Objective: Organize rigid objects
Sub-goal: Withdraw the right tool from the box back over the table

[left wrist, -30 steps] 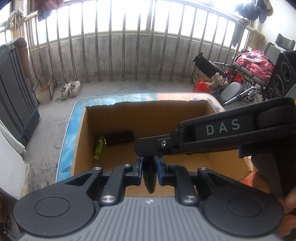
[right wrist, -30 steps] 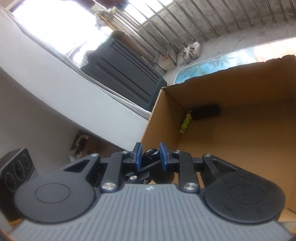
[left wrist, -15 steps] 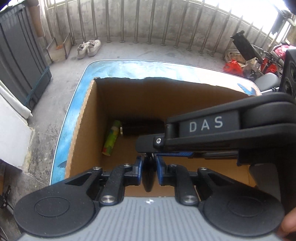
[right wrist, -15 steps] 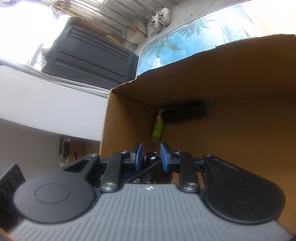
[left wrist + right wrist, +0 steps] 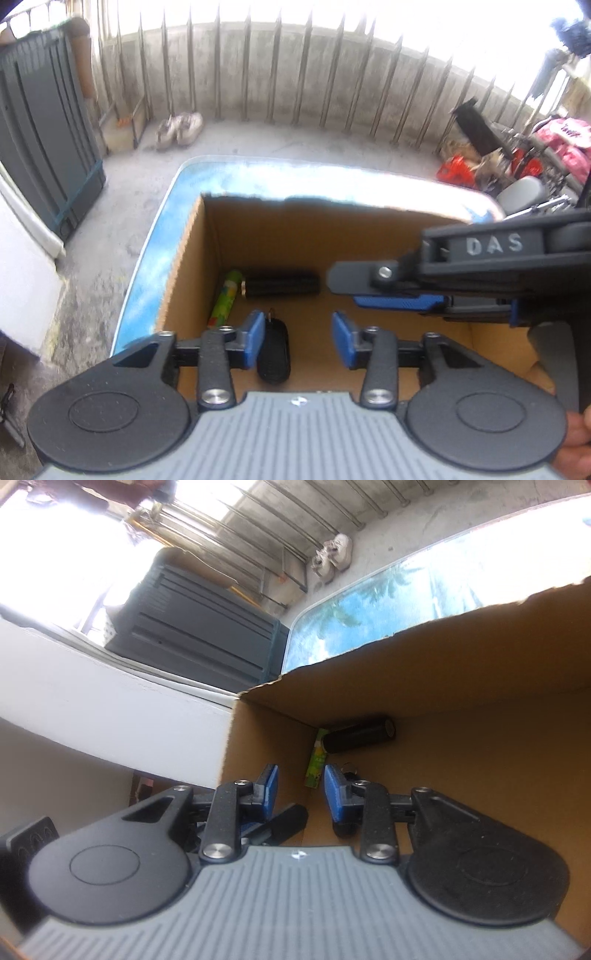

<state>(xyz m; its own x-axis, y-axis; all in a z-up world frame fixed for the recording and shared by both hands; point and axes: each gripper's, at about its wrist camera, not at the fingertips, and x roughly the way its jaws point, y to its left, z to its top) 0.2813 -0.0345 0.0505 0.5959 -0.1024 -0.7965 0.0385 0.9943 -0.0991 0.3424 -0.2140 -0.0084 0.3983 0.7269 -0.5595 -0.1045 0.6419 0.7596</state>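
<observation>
Roughly by size:
Tabletop (image 5: 173, 206): blue print, carries the box (image 5: 184, 266), seen in both views.
Box: open cardboard; both grippers reach into it.
Right gripper (image 5: 300, 789): jaws opening, nothing pinched; left view shows it from the side.
Left gripper (image 5: 298, 341): jaws opening, spread; fob beside its left pad, contact unclear.
Cylinder (image 5: 280, 284): black, lying along the far wall.
Tube (image 5: 225, 297): green, lying along the left wall, in the corner.
Fob (image 5: 274, 350): black, long axis pointing away; clear only in left view.
</observation>
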